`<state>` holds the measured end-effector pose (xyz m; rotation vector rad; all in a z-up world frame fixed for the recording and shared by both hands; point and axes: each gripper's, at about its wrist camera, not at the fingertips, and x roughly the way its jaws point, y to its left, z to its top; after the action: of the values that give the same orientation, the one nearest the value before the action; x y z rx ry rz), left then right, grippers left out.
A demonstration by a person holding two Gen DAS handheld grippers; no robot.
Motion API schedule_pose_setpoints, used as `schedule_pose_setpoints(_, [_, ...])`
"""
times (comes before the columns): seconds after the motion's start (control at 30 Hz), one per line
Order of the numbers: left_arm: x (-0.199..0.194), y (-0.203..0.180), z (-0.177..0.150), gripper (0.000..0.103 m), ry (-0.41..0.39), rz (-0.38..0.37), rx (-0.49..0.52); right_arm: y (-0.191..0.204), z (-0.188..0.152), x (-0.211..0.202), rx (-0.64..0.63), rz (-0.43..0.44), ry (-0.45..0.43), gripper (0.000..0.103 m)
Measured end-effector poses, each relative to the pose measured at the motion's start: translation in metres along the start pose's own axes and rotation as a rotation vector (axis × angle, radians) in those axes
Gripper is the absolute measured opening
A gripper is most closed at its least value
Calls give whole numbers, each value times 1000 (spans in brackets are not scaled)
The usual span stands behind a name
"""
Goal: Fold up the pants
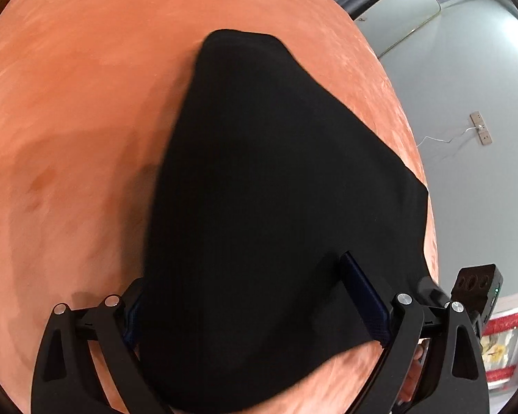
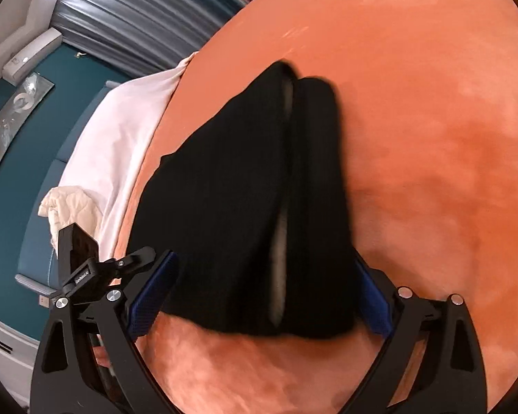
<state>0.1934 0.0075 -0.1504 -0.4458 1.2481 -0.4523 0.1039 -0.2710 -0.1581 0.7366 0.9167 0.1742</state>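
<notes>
Black pants (image 1: pixel 259 207) cover the left gripper's (image 1: pixel 259 310) left finger, so its pad is mostly hidden. The pants' edges are blurred. Both gripper frames are cut off by the bottom edge.

Pants (image 1: pixel 259 189) lying on the blanket (image 1: pixel 86 103), stretching away from both cameras and narrowing toward the far end. In the right wrist view, two lengths of the pants (image 2: pixel 245 189) side by side, a narrow gap between them. Left gripper (image 1: pixel 259 310) above the near end, one finger on each side of the cloth, spread wide. Right gripper (image 2: pixel 262 296) likewise astride the near end, fingers wide apart. Sheet (image 2: pixel 121 138) left of the blanket's (image 2: pixel 431 138) edge, with a crumpled cloth (image 2: pixel 72 210) on it. Wall socket (image 1: pixel 480 127) off to the right, beyond the blanket.
</notes>
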Motion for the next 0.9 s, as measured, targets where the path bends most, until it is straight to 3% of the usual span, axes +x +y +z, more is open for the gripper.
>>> schedule_pose_setpoints(0.07, [5, 0, 6, 91, -8, -21, -24, 9, 3, 12, -36, -35, 0, 92])
schedule_pose_setpoints(0.1, [5, 1, 7, 76, -20, -16, -39, 11, 4, 15, -40, -53, -6, 82])
schedule_pose_setpoints(0.13, [4, 3, 5, 70, -29, -17, -51, 11, 5, 16, -36, -68, -14, 61])
schedule_pose_setpoints(0.2, [-3, 11, 4, 45, -31, -75, -85, 3, 5, 14, 35, 27, -2, 43])
schedule_pose_setpoints(0.23, [-8, 13, 2, 42, -33, -101, -94, 3, 3, 11, 52, 38, -3, 41])
schedule_pose_setpoints(0.37, [-31, -3, -15, 33, -68, -65, -66, 27, -7, -5, -17, 7, -50, 38])
schedule_pose_setpoints(0.5, [-66, -9, -45, 30, -50, -140, -74, 39, -30, -45, -22, 65, -60, 38])
schedule_pose_setpoints(0.73, [-106, 1, -153, 30, 20, -123, -25, 39, -121, -95, 8, 74, 26, 38])
schedule_pose_setpoints(0.9, [-137, -12, -204, 29, -23, -79, 30, 49, -165, -125, -2, 62, 42, 38])
